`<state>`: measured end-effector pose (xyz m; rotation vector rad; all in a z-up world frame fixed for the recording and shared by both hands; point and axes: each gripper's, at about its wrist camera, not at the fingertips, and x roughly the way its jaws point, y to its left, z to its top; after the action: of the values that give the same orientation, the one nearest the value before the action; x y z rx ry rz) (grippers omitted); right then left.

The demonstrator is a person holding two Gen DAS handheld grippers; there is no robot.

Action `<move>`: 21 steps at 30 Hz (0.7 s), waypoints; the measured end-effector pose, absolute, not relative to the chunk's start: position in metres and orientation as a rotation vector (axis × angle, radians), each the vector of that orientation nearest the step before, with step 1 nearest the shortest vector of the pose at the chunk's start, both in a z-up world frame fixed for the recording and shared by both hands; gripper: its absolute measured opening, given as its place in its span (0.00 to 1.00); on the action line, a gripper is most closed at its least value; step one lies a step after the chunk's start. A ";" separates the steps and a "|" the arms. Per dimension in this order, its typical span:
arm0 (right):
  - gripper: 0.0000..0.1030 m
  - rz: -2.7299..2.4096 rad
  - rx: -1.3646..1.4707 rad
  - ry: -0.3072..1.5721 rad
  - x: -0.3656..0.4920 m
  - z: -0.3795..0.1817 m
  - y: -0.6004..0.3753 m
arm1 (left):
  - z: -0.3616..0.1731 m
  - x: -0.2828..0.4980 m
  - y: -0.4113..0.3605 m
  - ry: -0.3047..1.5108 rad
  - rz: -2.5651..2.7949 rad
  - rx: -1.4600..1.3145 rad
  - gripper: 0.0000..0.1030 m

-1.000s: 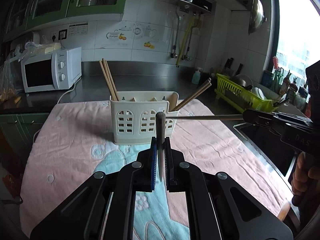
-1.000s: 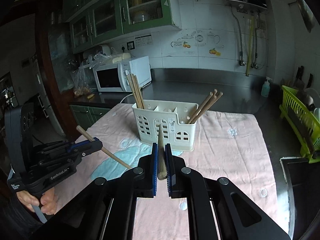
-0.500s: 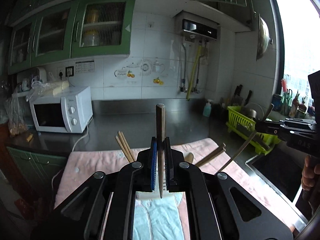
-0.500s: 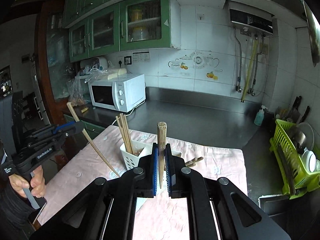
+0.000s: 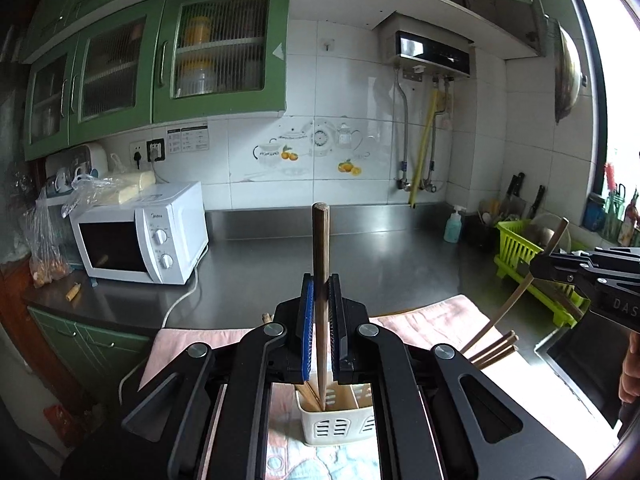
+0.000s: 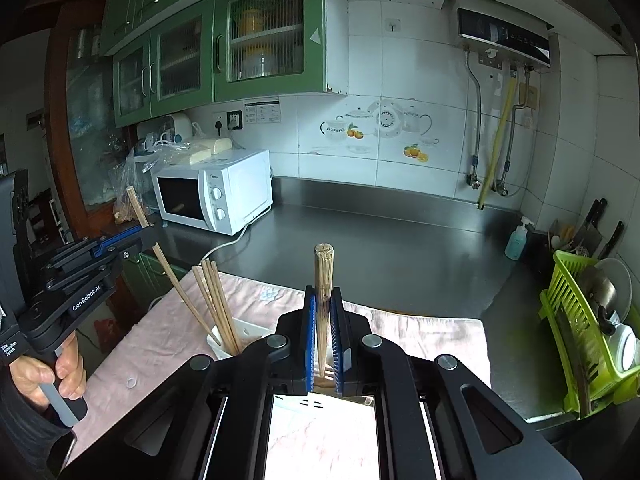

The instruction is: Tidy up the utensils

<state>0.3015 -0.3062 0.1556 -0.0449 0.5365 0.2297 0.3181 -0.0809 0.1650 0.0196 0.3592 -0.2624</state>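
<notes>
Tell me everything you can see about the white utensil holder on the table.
The utensil holder is a cream-white plastic caddy with slotted cut-outs in its front wall and dividers splitting it into compartments. It stands upright on the pink towel, mostly hidden behind each gripper's body. Several wooden chopsticks lean in its left end, and more angle out of the right side. The chopstick held by the left gripper points down into the left compartment.

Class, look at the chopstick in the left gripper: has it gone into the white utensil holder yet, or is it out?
In. The chopstick, clamped by the left gripper, stands upright with its tip inside the holder.
</notes>
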 end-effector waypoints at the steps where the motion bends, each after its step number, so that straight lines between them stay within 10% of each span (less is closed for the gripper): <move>1: 0.07 0.228 -0.041 0.543 0.306 0.151 -0.307 | 0.161 0.323 -0.080 0.368 -0.257 0.018 0.05; 21: 0.21 0.234 -0.042 0.618 0.321 0.116 -0.296 | 0.126 0.343 -0.064 0.479 -0.277 -0.027 0.18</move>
<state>0.3207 -0.2957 0.1162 -0.0417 0.6184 0.2343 0.3434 -0.0641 0.1264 -0.0273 0.4792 -0.2765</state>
